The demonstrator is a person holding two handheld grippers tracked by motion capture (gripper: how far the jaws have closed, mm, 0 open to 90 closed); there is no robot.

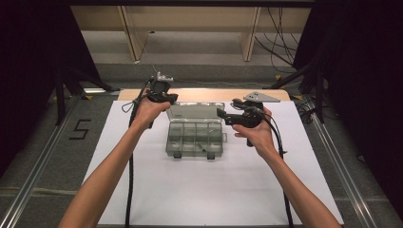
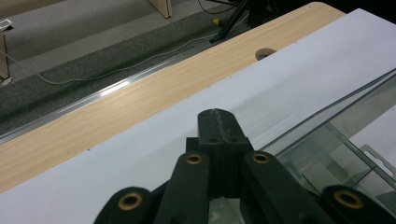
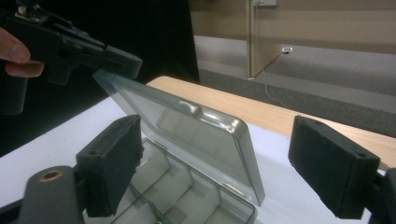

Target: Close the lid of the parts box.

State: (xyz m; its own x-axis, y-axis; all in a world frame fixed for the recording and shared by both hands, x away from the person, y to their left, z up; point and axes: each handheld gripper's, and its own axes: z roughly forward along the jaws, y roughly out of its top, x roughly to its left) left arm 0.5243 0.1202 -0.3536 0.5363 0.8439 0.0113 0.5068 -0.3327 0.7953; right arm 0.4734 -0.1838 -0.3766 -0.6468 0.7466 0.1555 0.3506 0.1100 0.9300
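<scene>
A clear plastic compartment box (image 1: 195, 138) sits near the middle of a white sheet (image 1: 209, 190) that covers a light wooden table (image 1: 199, 94). The box's hinged transparent lid (image 1: 197, 112) stands raised at the far side of the box, tilted back from the tray. The tray is divided into several small compartments; their contents are too small to identify.

The left gripper (image 1: 167, 98) is held at the far left corner of the lid. In the left gripper view, its two black jaws are pressed together, tips meeting at the left gripper's centre line (image 2: 218, 122), with the lid edge (image 2: 327, 116) running just beside them at the right. In the right gripper view, the left gripper (image 3: 119, 63) sits at the upper corner of the lid (image 3: 187, 135), in contact with it; whether a part of the lid lies between the closed jaws cannot be determined.

The right gripper (image 1: 224, 117) is held at the right side of the lid, just above the tray's far right corner. In the right gripper view, its jaws stand wide apart (image 3: 233, 168), the lid's near edge lying between them, untouched by either pad. The left pad (image 3: 114, 161) is near the lid's face; the right pad (image 3: 334, 163) is well apart from it.
</scene>
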